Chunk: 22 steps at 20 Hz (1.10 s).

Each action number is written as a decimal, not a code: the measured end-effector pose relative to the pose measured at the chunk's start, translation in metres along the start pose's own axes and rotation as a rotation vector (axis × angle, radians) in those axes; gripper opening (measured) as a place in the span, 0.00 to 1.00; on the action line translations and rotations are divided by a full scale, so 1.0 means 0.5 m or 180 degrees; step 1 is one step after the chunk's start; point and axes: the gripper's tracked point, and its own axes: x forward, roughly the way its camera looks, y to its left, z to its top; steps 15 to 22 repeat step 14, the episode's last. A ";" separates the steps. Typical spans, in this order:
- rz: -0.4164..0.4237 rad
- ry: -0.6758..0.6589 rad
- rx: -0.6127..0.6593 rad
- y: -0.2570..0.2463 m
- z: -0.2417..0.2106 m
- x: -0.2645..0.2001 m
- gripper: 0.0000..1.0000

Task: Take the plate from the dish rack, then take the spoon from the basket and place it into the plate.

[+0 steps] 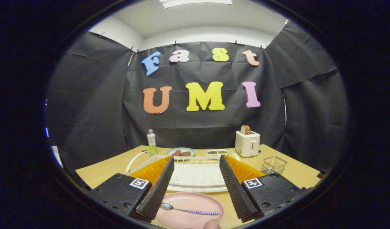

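A pink plate (188, 201) lies flat on the wooden table, low between my two fingers. On it rests a spoon (190, 210) with a metal bowl and a blue-and-white checked handle, lying crosswise. My gripper (195, 176) stands open above the plate, fingers wide apart and touching neither plate nor spoon. Just beyond the plate sits the white dish rack (195, 173). The clear wire basket (273, 164) stands beyond the right finger.
A white toaster (247, 143) with toast in it stands at the back right. A bottle (151, 142), a light plate with brown food (180, 152) and a small tray (217, 152) line the back of the table (99, 171). A fingertip (212, 224) shows under the plate.
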 end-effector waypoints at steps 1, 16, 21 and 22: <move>0.0002 0.0008 0.0002 0.002 -0.003 0.001 0.93; 0.0009 0.0035 -0.0048 0.001 -0.007 0.003 0.93; 0.0009 0.0035 -0.0048 0.001 -0.007 0.003 0.93; 0.0009 0.0035 -0.0048 0.001 -0.007 0.003 0.93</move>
